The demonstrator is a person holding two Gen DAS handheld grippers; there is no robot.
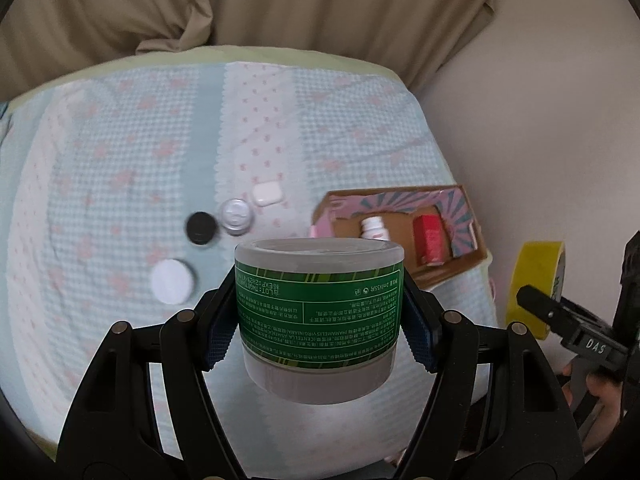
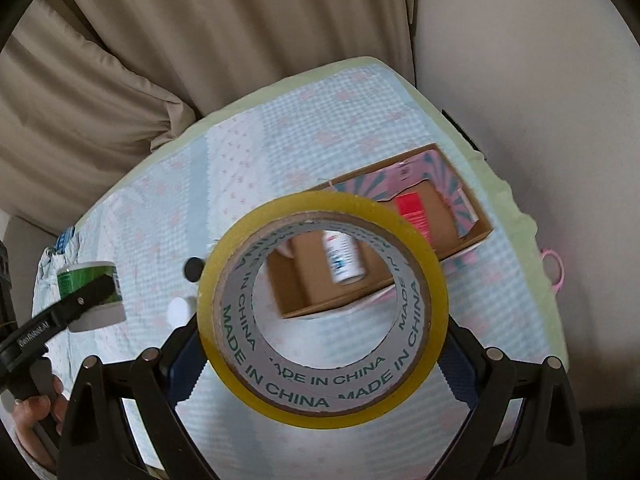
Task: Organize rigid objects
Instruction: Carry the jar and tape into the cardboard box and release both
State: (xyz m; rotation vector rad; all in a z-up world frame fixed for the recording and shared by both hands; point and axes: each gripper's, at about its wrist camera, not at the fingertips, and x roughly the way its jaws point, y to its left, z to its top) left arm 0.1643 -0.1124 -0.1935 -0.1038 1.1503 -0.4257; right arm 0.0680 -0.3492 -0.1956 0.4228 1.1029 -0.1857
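Green-labelled jar (image 1: pixel 318 312) clamped in left gripper (image 1: pixel 318 320), yellow tape roll (image 2: pixel 323 312) in right gripper (image 2: pixel 320 356), bound for cardboard box (image 2: pixel 476 236) at two o'clock.

left wrist view: looks forward along the left gripper (image 1: pixel 318 316), down over the bedspread (image 1: pixel 120 152); jar (image 1: pixel 318 300) very near, filling centre.
right wrist view: looks forward along the right gripper (image 2: pixel 322 344); tape roll (image 2: pixel 322 308) very near, cardboard box (image 2: pixel 476 236) seen through its hole.
shared: box at 2 o'clock in left view (image 1: pixel 472 256); curtain (image 1: pixel 280 0) at 12 o'clock in both.
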